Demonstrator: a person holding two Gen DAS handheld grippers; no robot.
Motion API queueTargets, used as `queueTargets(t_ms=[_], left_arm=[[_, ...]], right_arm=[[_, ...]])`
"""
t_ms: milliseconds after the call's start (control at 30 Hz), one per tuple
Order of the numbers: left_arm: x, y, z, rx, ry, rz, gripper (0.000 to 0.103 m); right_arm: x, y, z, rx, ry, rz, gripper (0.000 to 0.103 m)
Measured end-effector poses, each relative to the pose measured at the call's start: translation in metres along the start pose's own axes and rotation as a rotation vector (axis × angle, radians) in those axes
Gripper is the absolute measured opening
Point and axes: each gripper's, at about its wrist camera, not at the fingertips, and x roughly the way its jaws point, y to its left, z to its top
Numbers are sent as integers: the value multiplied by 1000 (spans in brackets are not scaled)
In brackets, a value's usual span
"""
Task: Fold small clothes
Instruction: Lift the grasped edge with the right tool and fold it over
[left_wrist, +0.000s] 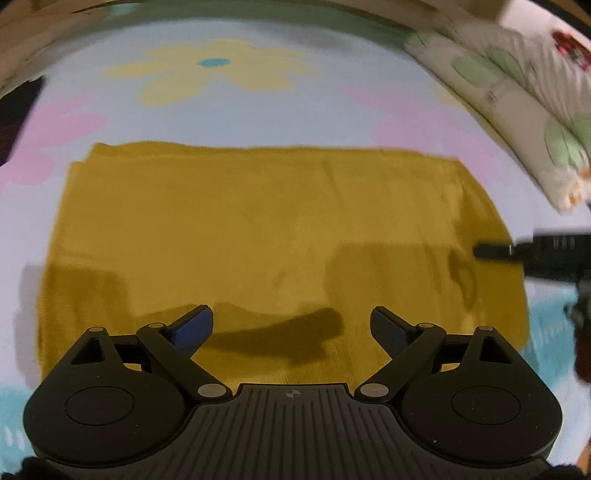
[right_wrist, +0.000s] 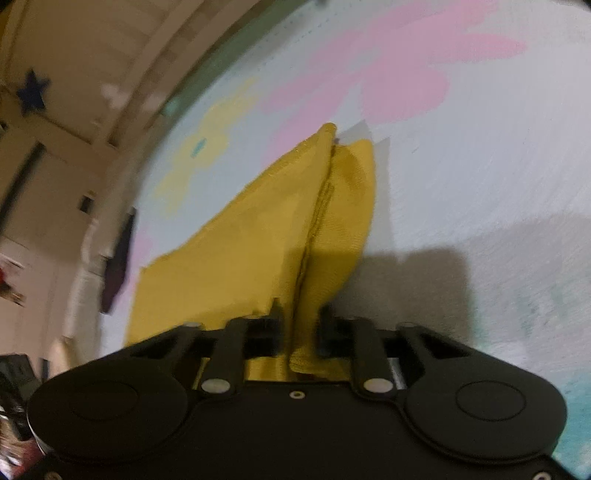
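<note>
A mustard-yellow garment (left_wrist: 258, 229) lies spread flat on a pale blue sheet. In the left wrist view my left gripper (left_wrist: 291, 321) hovers over its near edge, jaws wide apart with nothing between the blue-padded fingers (left_wrist: 194, 325). At the garment's right edge the right gripper (left_wrist: 495, 252) reaches in from the side. The right wrist view shows that gripper (right_wrist: 301, 314) shut on a pinched, raised fold of the yellow garment (right_wrist: 240, 251), which runs up between the two black fingers. The rest of the cloth trails away flat on the sheet.
The sheet (left_wrist: 229, 110) carries a yellow flower (left_wrist: 218, 66) and pink flowers. A leaf-printed pillow (left_wrist: 517, 85) lies at the far right. A dark object (left_wrist: 14, 110) sits at the bed's left edge, also the dark object (right_wrist: 118, 258). Beige furniture (right_wrist: 74, 110) stands beyond the bed.
</note>
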Motion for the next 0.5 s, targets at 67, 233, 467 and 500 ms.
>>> queueTargets(t_ms=[67, 233, 467, 500], left_arm=[[11, -2, -3, 48, 56, -6, 92], [1, 11, 5, 47, 27, -21, 92], [-25, 72, 14, -140, -52, 26, 92], [-28, 80, 11, -158, -57, 31, 92]], right_arm=[[-1, 9, 1, -11, -9, -23, 26], [-5, 36, 2, -57, -14, -26, 26], [12, 77, -4, -100, -7, 25, 26], [17, 83, -6, -106, -2, 28, 26]])
